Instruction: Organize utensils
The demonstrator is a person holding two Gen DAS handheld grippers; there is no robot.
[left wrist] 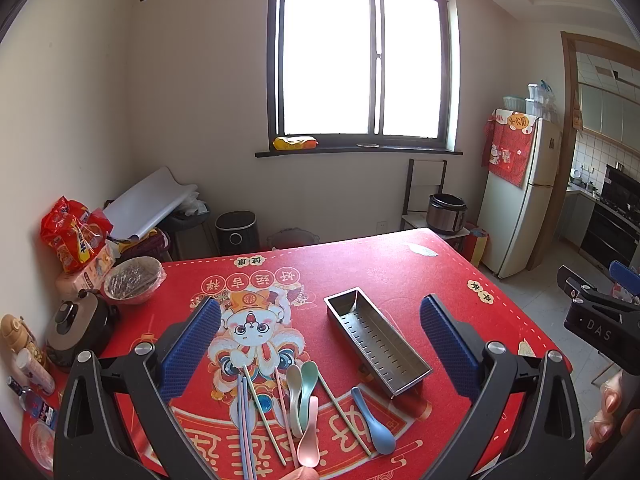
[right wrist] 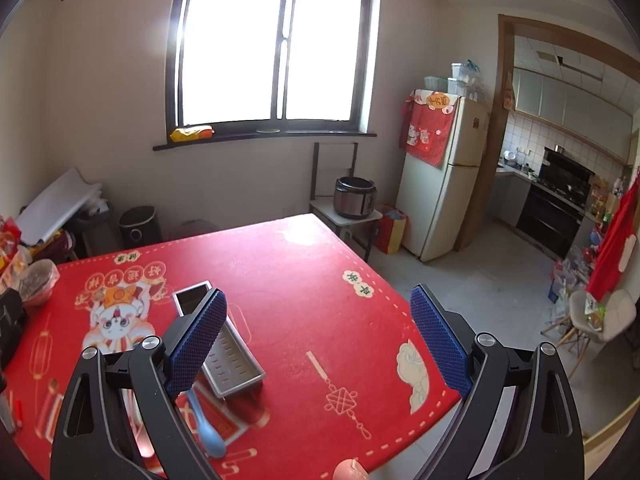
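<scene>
On the red-matted desk (left wrist: 400, 264), pastel chopsticks (left wrist: 256, 412) and four spoons — beige (left wrist: 294, 388), green (left wrist: 308, 380), pink (left wrist: 309, 440) and blue (left wrist: 372, 420) — are laid loose just beside the near end of an empty perforated steel utensil tray (left wrist: 376, 340). The left gripper (left wrist: 320, 344) is held above this cluster and the right gripper (right wrist: 316, 344) above the tray and bare mat, the jaws of both spread wide apart with nothing between them. No utensil is yet stowed, so the first pick is judged to be in hand; a descent over one spoon or chopstick, a closing across its handle and a transfer into the tray are called for.
</scene>
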